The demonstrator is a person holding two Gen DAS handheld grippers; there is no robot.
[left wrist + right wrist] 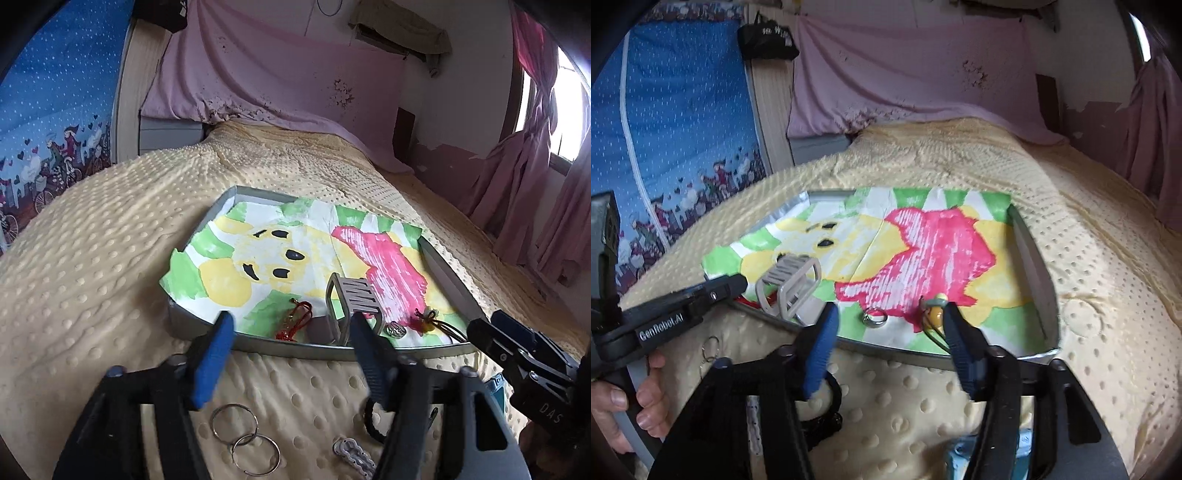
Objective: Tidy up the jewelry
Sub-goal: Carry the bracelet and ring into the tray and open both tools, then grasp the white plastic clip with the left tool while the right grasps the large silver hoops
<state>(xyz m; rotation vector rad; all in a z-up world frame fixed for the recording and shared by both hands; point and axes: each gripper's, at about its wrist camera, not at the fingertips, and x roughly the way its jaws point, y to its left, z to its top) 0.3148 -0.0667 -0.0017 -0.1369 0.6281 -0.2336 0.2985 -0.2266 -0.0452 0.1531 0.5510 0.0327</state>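
A grey tray [295,350] lined with a painted paper lies on the bed. In it are a red tassel charm [295,323], a grey clip [354,304], a silver ring charm [397,329] and a yellow bead charm on a cord [430,321]. My left gripper [291,332] is open at the tray's near rim, empty. My right gripper [888,325] is open over the near rim, with the ring charm [876,318] between its fingers and the bead charm [936,314] by the right finger. The clip shows in the right wrist view [792,286].
On the dotted yellow blanket [92,277] before the tray lie two key rings [245,435], a silver chain piece [351,456] and a black band [831,402]. A blue item [964,458] lies near the front. Pink cloth and curtains hang behind.
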